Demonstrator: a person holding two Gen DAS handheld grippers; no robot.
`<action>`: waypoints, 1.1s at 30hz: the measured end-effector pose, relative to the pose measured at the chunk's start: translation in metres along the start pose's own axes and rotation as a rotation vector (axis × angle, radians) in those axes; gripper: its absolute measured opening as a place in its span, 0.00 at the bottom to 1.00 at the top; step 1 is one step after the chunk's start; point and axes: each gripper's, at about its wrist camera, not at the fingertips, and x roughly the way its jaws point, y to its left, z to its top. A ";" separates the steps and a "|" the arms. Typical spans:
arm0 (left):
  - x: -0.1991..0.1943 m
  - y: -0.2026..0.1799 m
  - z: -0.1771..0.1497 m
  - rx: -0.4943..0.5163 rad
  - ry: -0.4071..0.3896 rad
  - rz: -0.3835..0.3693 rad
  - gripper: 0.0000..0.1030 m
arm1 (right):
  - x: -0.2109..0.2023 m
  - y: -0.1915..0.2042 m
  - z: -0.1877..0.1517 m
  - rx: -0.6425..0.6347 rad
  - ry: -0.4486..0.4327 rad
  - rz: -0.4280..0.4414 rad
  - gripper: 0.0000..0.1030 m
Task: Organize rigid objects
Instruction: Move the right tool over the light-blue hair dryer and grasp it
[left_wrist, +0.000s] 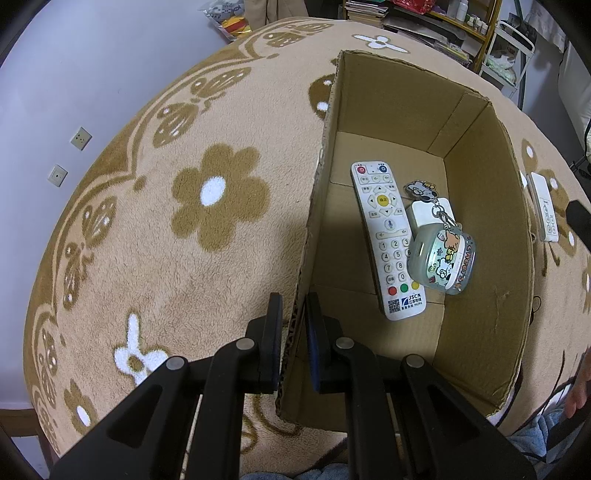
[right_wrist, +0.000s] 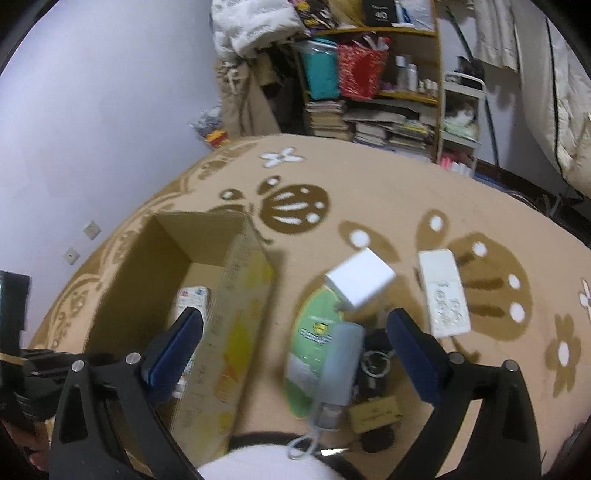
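An open cardboard box (left_wrist: 484, 236) stands on the flower-patterned blanket. Inside lie a white remote control (left_wrist: 388, 240), a white charger (left_wrist: 428, 216) and a clear cartoon case with a keychain (left_wrist: 443, 260). My left gripper (left_wrist: 293, 314) is shut on the box's left wall near its front corner. My right gripper (right_wrist: 295, 325) is open and empty above a pile beside the box (right_wrist: 236, 317): a green oval pack (right_wrist: 314, 343), a grey-blue tube (right_wrist: 340, 369), a white cube (right_wrist: 360, 282), a small white remote (right_wrist: 443, 291) and dark keys with a brown tag (right_wrist: 375, 410).
The blanket (left_wrist: 166, 258) covers the whole surface, and a wall with sockets (left_wrist: 80, 137) lies to the left. Cluttered shelves (right_wrist: 369, 92) with books and bags stand at the back. The small white remote also shows right of the box in the left wrist view (left_wrist: 545, 210).
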 end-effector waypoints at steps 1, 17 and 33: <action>0.000 0.000 0.000 0.000 0.000 0.000 0.12 | 0.002 -0.003 -0.001 0.006 0.009 -0.006 1.00; 0.000 -0.001 -0.001 0.006 -0.002 -0.002 0.10 | 0.040 -0.019 -0.024 0.044 0.112 -0.091 1.00; 0.000 0.000 -0.001 0.006 -0.002 -0.003 0.11 | 0.065 -0.026 -0.041 0.051 0.219 -0.179 0.89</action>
